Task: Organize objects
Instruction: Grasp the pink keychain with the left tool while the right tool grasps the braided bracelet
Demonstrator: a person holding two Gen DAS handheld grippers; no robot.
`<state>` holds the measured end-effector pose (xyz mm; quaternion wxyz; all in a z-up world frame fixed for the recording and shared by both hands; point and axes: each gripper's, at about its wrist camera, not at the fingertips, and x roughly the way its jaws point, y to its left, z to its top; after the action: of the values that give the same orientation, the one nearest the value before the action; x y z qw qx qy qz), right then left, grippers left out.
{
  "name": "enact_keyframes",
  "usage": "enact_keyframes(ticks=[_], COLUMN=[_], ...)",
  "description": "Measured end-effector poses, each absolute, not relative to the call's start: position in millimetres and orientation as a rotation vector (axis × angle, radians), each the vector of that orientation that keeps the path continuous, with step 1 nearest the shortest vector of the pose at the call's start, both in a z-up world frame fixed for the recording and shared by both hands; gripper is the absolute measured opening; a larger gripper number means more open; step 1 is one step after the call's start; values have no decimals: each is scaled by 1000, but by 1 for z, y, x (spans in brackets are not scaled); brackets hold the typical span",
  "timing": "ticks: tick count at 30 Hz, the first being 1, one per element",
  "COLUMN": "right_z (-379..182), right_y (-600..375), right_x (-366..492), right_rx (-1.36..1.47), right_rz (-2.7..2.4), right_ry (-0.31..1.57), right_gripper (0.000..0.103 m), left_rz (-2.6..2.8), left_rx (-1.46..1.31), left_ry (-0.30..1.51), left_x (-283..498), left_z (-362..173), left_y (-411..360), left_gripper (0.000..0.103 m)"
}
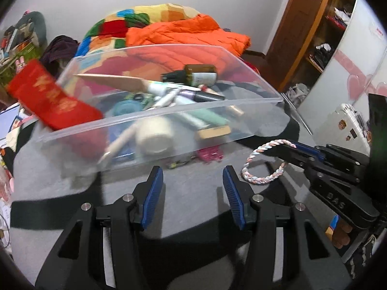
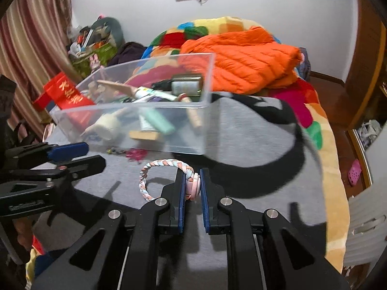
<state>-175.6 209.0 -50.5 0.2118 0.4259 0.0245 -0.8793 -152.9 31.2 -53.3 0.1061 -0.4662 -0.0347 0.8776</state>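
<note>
1. The braided bracelet (image 2: 167,164) lies on the grey cloth just before the clear bin (image 2: 135,111).
2. The right gripper (image 2: 193,186) is clenched on its pink charm (the one stiff part); the light, limp loop dangles.
3. The left gripper (image 1: 192,193) stands released, empty.

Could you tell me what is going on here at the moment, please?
A person is tidying small items into a clear plastic bin on a grey cloth. The right gripper is shut on a pink watch with a braided pastel band, near the bin. The left gripper is open and empty. A small pink hair clip lies outside the bin.
</note>
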Motion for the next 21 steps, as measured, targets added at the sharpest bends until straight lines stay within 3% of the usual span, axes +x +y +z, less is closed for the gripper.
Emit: enact_keyframes(ticks=[8,13,15,17,18,20,21], right_z=[-52,-59,-62,-63,-63,-63,-62], right_y=[231,235,237,240,241,243,244], right_x=[-174,-175,-175,-174,-174,-174,-174], right_rx=[1155,1157,1158,1156,1154,1151,1149], right_rz=[-2422,-2395,-2388,-2385,-2385,-2386,-2388], right_ry=[-35,-73,-90,-105,-110,-119,-125], right_gripper=[11,11,11,11,11,11,11], left_rz=[2638,2706,2735,2754,2759,2726,2725], left_rx=[-1507,-1519,-1518,-1511,-1505,-1508,-1503], left_ry=[-155,-120,-93,-75,-75,-89,-85], left_x=[-182,-183,-183,-181,-179,-177,-175], left_z=[-75,-78,-79,-79,-78,-79,-80], left_y=[49,60,63,64,64,64,65], left_gripper=[60,60,55,40,37,20,20])
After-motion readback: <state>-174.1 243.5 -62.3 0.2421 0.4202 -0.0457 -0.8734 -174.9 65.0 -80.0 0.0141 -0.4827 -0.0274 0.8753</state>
